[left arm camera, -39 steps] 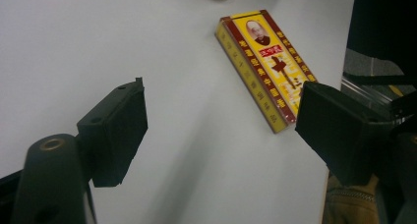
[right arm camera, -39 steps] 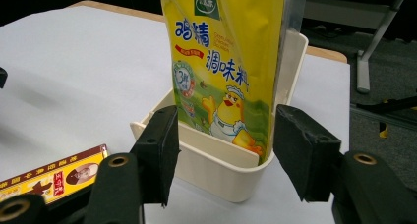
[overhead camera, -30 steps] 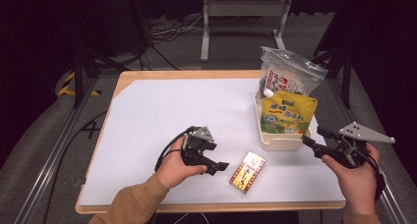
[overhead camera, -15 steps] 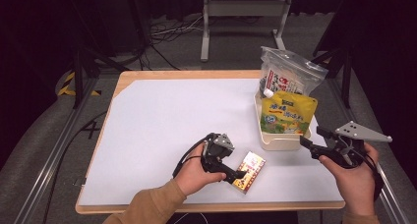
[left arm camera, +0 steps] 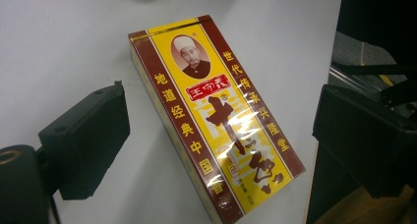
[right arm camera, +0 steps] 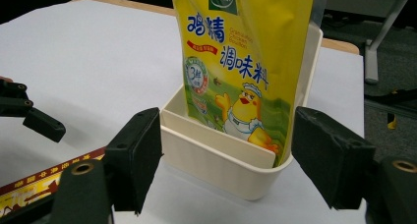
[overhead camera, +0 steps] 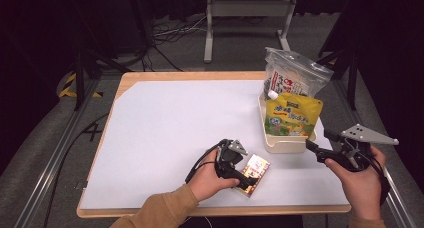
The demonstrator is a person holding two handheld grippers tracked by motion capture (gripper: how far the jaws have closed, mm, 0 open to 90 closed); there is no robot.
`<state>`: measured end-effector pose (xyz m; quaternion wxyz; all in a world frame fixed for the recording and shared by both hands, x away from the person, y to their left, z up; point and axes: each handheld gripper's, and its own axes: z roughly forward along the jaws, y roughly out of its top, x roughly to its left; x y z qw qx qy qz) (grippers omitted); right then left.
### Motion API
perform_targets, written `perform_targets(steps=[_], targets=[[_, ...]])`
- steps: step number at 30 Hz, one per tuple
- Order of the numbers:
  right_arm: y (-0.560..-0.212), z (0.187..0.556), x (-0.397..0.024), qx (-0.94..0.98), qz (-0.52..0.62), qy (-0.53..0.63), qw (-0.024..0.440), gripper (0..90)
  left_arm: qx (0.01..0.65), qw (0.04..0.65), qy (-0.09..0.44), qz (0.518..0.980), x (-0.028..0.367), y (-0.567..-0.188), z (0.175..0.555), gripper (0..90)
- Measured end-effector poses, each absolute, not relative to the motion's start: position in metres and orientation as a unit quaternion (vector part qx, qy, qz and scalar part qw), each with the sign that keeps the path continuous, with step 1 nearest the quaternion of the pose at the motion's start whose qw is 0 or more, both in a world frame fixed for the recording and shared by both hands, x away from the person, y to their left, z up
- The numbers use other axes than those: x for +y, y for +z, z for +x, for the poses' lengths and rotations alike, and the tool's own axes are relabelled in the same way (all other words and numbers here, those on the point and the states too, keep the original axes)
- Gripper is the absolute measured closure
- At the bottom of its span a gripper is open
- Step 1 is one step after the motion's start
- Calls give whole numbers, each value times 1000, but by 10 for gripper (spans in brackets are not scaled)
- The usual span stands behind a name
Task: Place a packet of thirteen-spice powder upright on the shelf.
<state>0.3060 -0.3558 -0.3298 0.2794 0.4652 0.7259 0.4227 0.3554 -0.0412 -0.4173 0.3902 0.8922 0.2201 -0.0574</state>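
My left gripper (overhead camera: 248, 175) hangs over the seasoning box (overhead camera: 254, 173), which lies flat on the table (overhead camera: 165, 123) between my jaws; right of it stands the bin (overhead camera: 285, 144), holding 2 pouches, chicken-bouillon pouch (overhead camera: 292, 115) before the clear bag (overhead camera: 295, 78); my right gripper (overhead camera: 311, 146) sits just right of the bin.

The flat box (left arm camera: 216, 121) lying on the table, red-brown and yellow, carries Chinese print: a red banner under its portrait reads 王守义, with 十三香 in large dark characters below it (partly lost in glare). Its left band reads 地道经典中国香, its right band 世代传承兴隆堂. The yellow pouch (right arm camera: 241, 62) standing in the cream bin (right arm camera: 221, 160) beyond the box reads 鸡精调味料, with a round badge marked 3 and a green logo, 太太乐, at its top.
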Motion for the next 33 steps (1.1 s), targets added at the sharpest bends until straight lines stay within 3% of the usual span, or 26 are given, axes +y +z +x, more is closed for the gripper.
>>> perform_targets(steps=[26,33], targets=[[-336,303,-358,730,475,410,270,260,212,342,-36,915,-66,-441,345,41],[-338,305,-357,733,474,409,266,260,206,335,-14,919,-66,-441,343,90]])
